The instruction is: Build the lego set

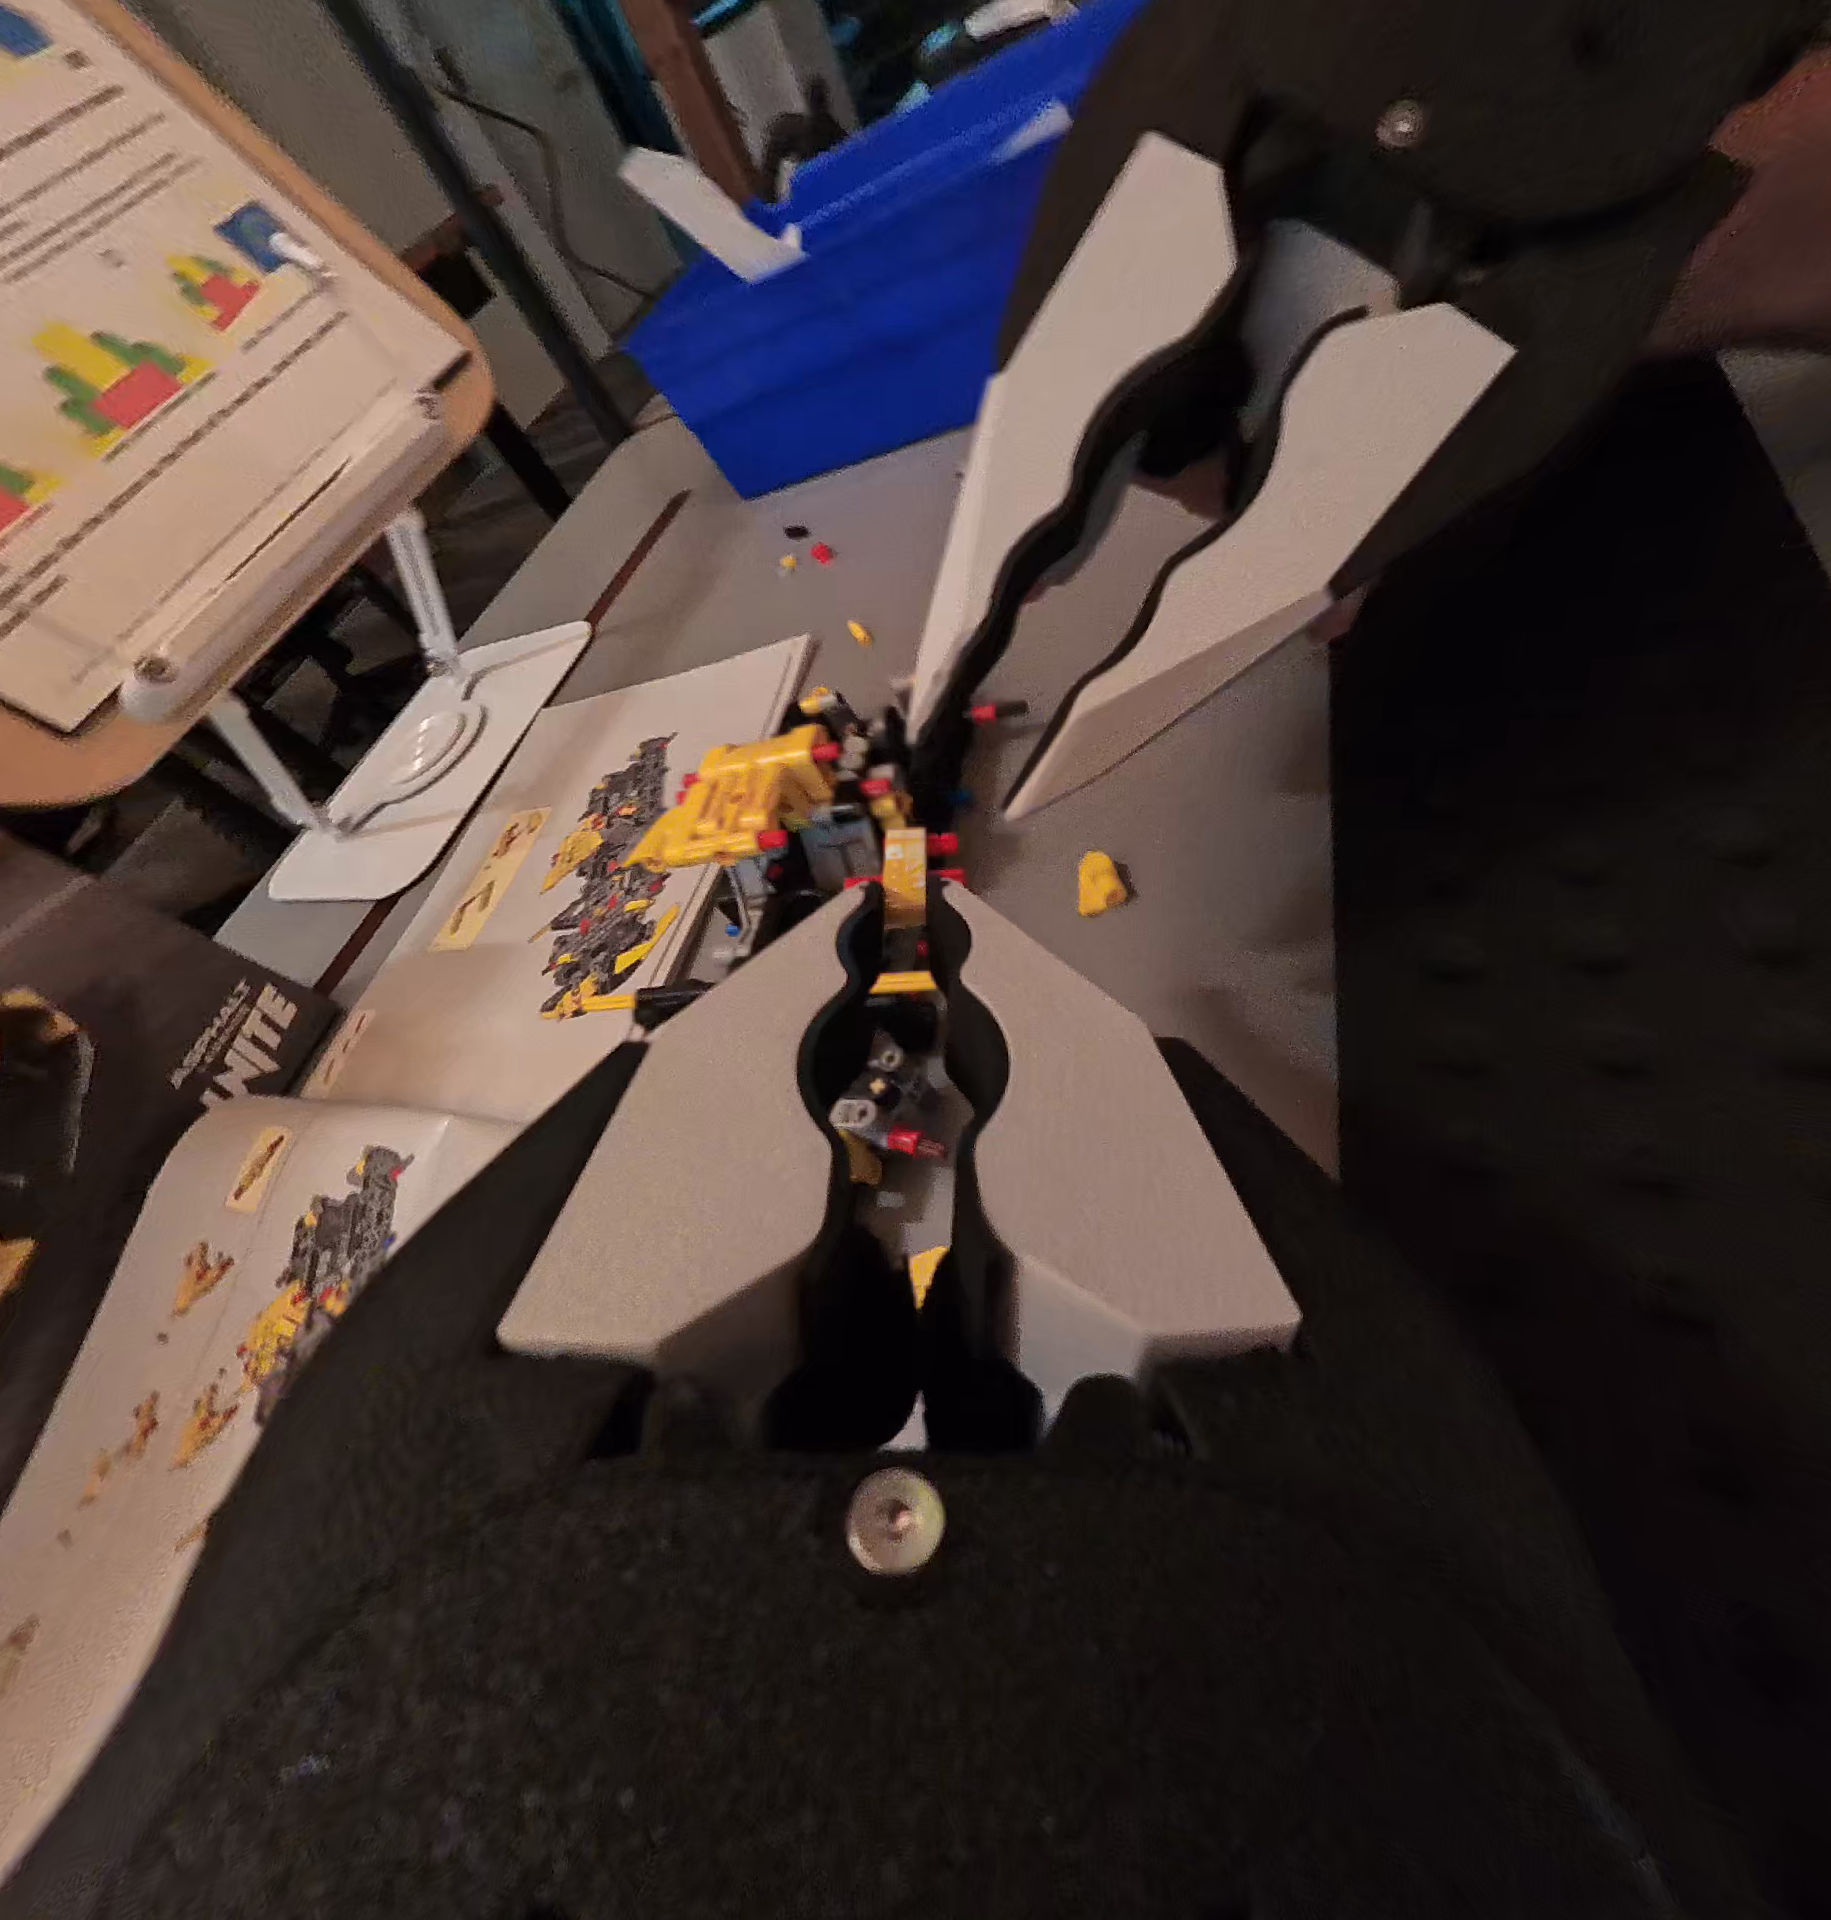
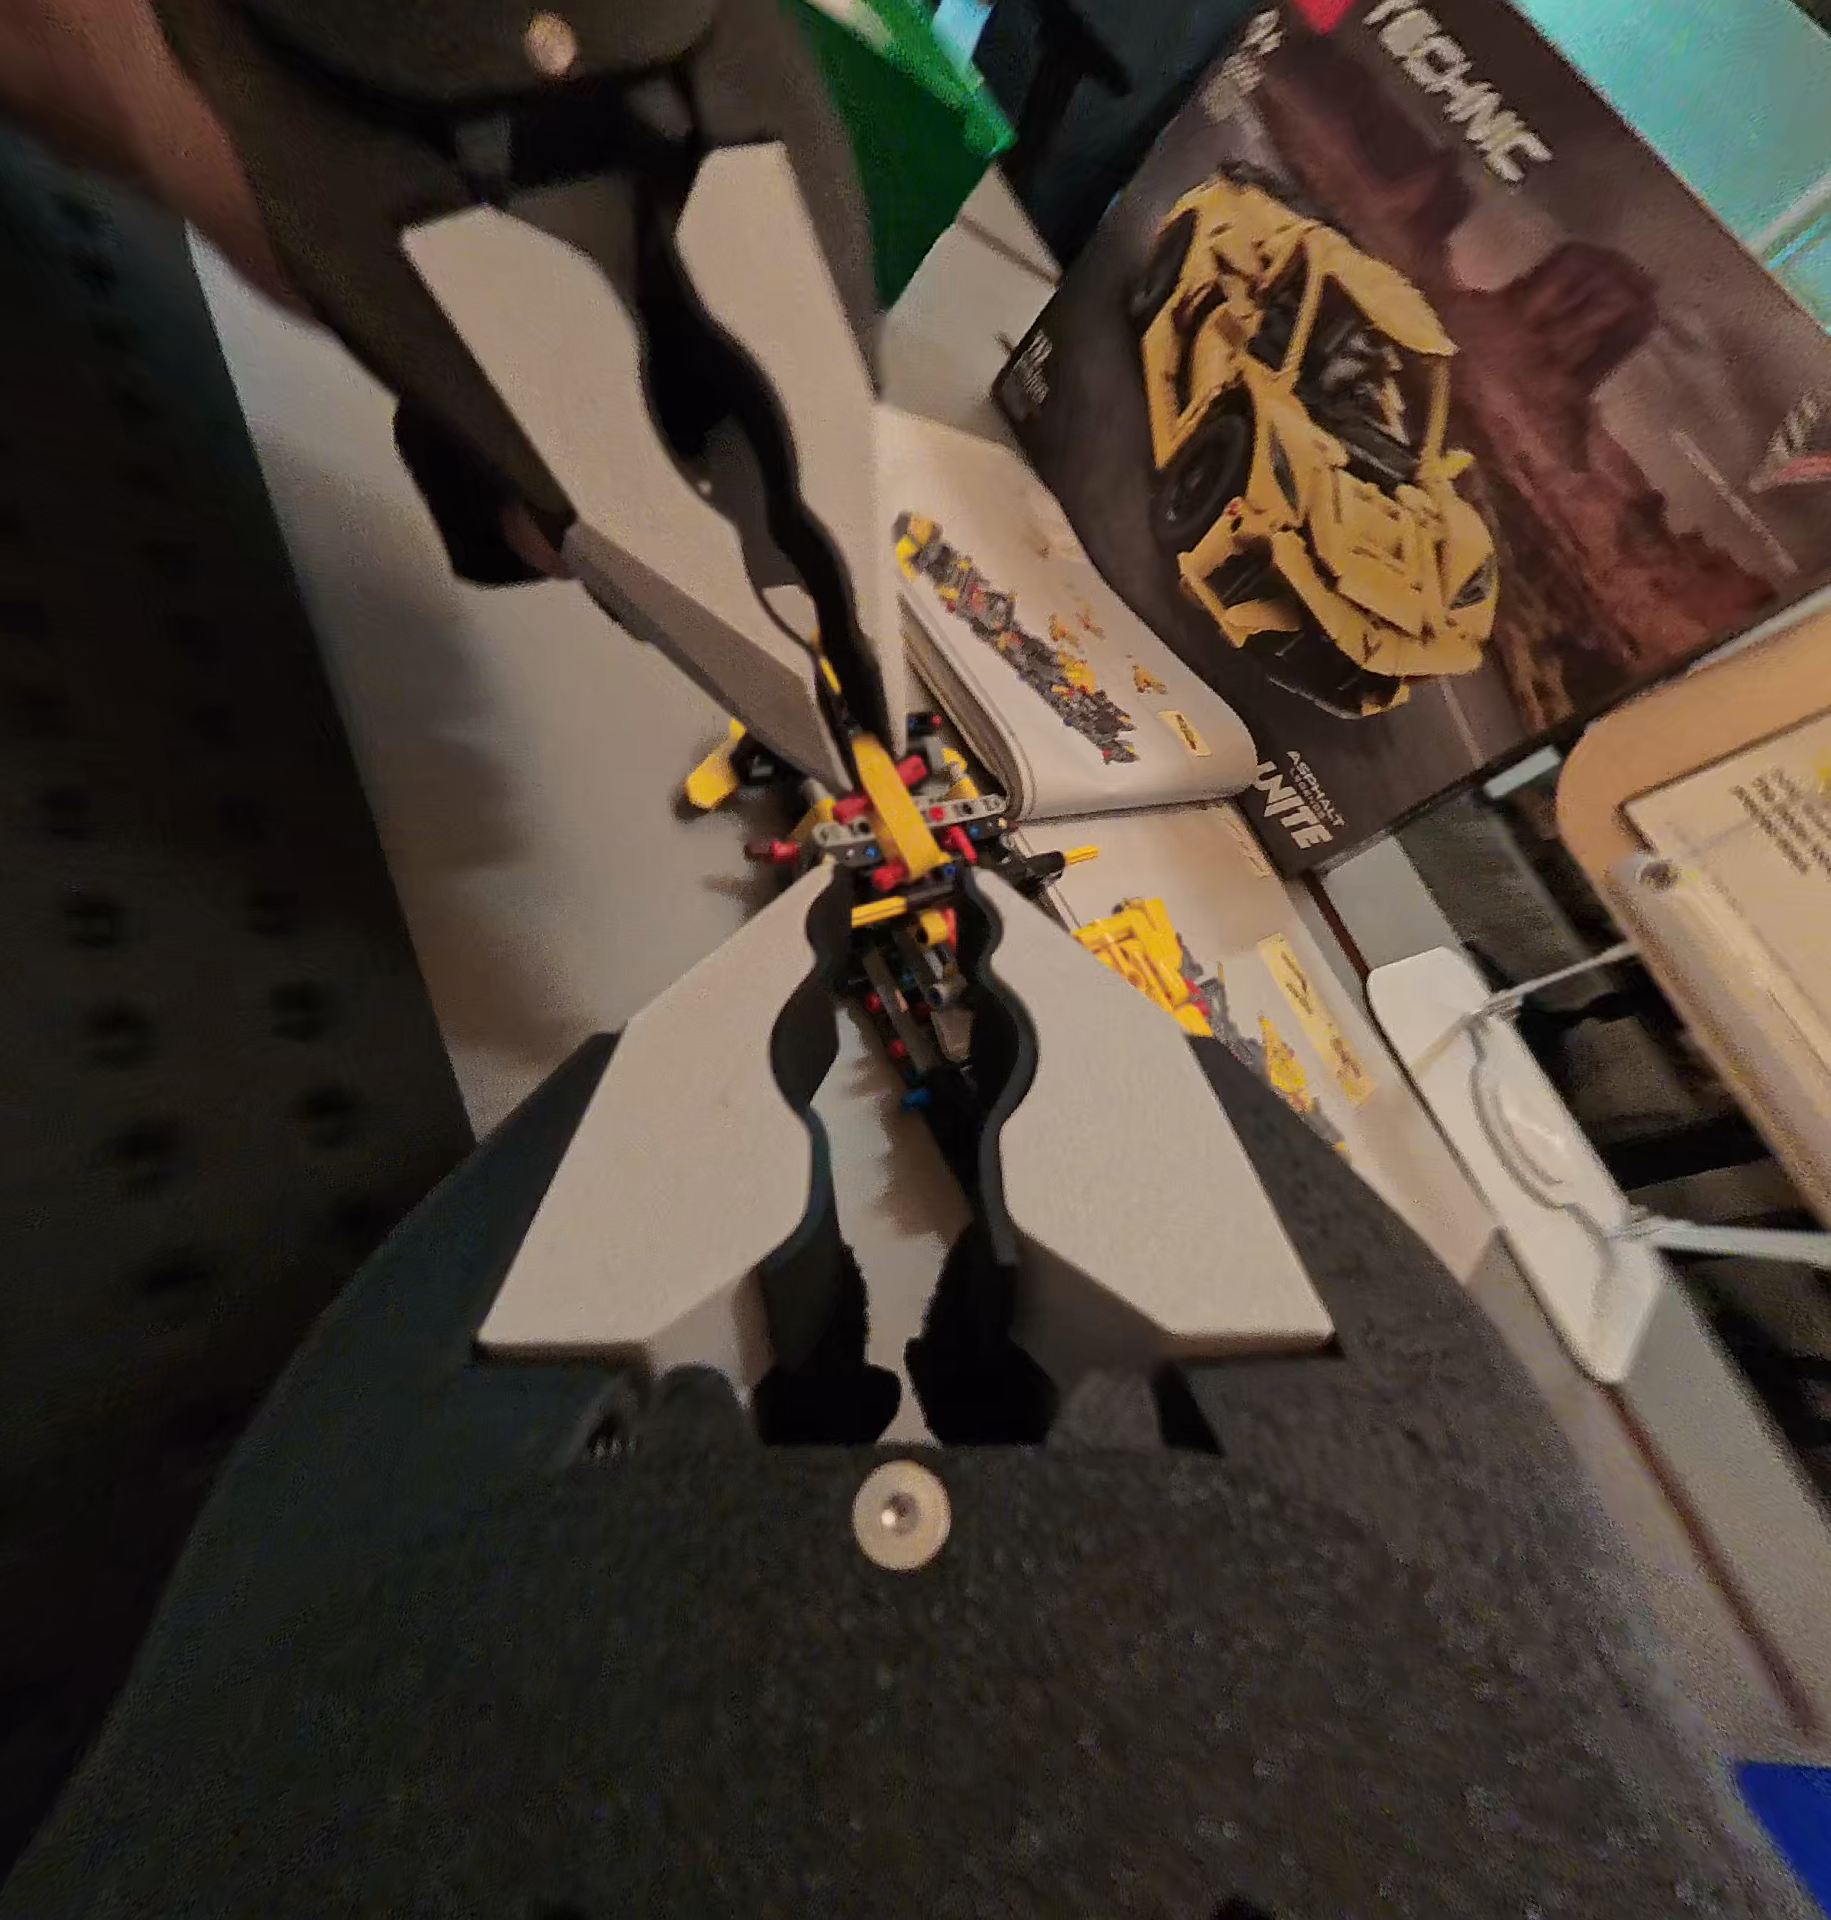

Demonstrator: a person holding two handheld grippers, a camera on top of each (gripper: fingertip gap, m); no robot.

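A partly built Lego model (image 1: 859, 821) of yellow, black and grey beams with red pins is held just above the grey table (image 1: 1212, 966) between both grippers. My left gripper (image 1: 906, 902) is shut on a yellow beam (image 1: 903, 878) at the model's near end. My right gripper (image 1: 958, 764) comes in from the upper right, tips closed on the far end. In the right wrist view my right gripper (image 2: 903, 885) clamps the model (image 2: 895, 831) and the left gripper (image 2: 861, 743) meets it from above. A yellow sub-assembly (image 1: 739, 800) sits beside the model; whether it is joined, I cannot tell.
An open instruction booklet (image 1: 568, 935) lies left of the model, also visible in the right wrist view (image 2: 1056, 644). The set's box (image 2: 1410, 416) stands behind it. A loose yellow piece (image 1: 1101, 883) and small parts (image 1: 809, 545) lie on the table. A blue bin (image 1: 838, 343) and a sheet stand (image 1: 163, 364) are nearby. My right tips are roughly 9 centimeters from the loose yellow piece (image 1: 1101, 883).
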